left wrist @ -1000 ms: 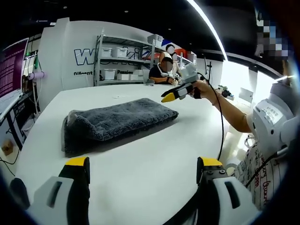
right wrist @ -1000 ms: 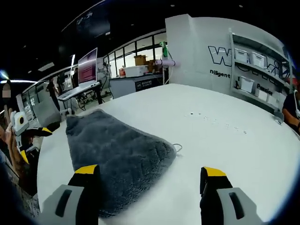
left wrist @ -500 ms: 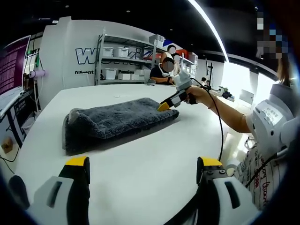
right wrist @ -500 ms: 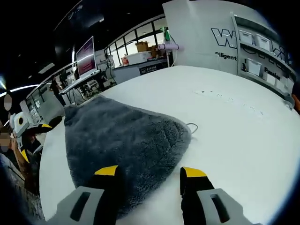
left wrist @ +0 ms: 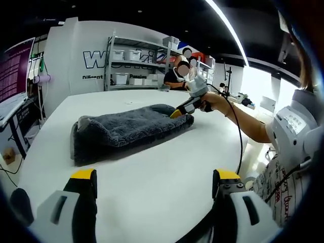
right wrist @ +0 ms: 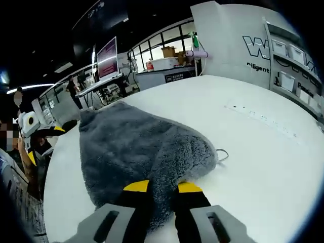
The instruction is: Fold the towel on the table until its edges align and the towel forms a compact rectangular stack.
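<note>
Right claw (right wrist: 162,188) pinching grey towel (right wrist: 136,152) corner on white worktop (right wrist: 263,152); left claw (left wrist: 154,177) spread, hovering apart.

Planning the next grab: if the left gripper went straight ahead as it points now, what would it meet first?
Probably bare white table first, then the near long edge of the folded grey plush towel; depth is unclear.
</note>
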`<action>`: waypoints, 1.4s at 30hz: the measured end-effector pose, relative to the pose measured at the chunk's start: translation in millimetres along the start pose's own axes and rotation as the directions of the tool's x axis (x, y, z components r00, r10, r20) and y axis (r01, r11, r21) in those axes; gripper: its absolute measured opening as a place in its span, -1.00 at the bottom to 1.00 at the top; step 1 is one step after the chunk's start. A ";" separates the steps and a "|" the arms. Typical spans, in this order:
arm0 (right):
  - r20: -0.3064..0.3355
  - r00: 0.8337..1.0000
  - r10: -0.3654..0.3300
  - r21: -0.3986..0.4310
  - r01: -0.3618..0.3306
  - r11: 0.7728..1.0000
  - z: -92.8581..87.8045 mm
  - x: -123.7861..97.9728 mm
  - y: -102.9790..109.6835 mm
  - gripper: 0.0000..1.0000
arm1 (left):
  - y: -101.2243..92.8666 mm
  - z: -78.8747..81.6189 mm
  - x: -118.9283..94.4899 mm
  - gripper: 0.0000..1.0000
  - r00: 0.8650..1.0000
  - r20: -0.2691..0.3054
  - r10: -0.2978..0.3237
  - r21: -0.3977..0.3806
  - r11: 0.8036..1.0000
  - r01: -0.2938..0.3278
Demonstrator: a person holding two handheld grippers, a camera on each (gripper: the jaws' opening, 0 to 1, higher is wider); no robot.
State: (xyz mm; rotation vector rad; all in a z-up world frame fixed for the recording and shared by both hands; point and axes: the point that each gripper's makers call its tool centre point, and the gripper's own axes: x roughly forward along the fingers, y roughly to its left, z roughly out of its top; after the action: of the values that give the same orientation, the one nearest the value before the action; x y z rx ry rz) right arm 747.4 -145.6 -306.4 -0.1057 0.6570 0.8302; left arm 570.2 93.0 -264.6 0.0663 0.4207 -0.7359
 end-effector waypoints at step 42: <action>-0.067 0.996 -0.061 -0.032 0.059 0.998 -47.5 -81.2 -41.7 -0.72 | 1.3 -2.8 -15.7 0.99 0.999 -0.014 0.042 0.008 0.999 -0.042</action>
State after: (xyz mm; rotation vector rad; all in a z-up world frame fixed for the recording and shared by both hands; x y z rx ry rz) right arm 713.5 -242.7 -304.0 -0.1807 0.7020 0.7813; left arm 559.6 104.5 -261.1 0.0877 0.4284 -0.6960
